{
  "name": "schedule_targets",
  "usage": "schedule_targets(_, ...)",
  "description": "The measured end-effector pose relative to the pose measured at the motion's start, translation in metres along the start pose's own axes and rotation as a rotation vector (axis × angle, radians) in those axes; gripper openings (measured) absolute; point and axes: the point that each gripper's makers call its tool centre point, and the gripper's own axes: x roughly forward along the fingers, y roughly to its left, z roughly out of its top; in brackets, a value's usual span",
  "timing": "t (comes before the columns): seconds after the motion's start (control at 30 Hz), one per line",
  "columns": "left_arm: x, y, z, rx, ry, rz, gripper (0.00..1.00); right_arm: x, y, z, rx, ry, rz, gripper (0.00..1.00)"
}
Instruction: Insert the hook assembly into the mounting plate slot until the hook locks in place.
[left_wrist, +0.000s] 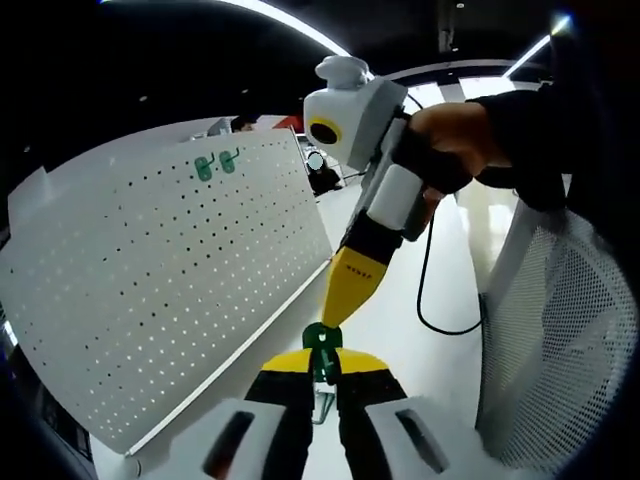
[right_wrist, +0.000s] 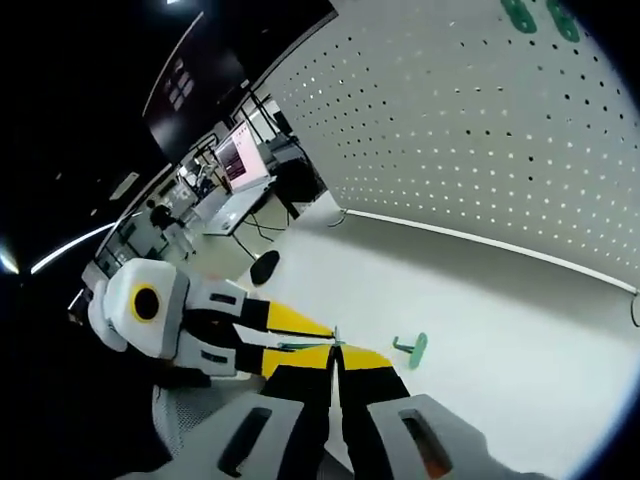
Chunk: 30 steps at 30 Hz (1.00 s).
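Left gripper view: a white perforated mounting plate (left_wrist: 170, 270) is seen standing upright on the white table (left_wrist: 400, 330), with two green hooks (left_wrist: 216, 163) already hung near its upper edge. The left gripper (left_wrist: 323, 365) is pressed together on a green hook assembly (left_wrist: 322, 340), met there by the right gripper (right_wrist: 333, 362), whose jaws are pinched on it too. A spare green hook (right_wrist: 411, 348) is seen lying on the table.

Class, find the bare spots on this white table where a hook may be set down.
Bare table runs between the pegboard foot and the loose green hook. It is crowded where both tools meet on another hook.
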Motion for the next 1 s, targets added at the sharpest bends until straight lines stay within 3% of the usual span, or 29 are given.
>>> schedule_targets(1.0, -0.0018, 0.0005, -0.0036, -0.005, 0.020, 0.007, 0.03, 0.0022, 0.0047, 0.0005, -0.006, -0.014, -0.004, 0.00)
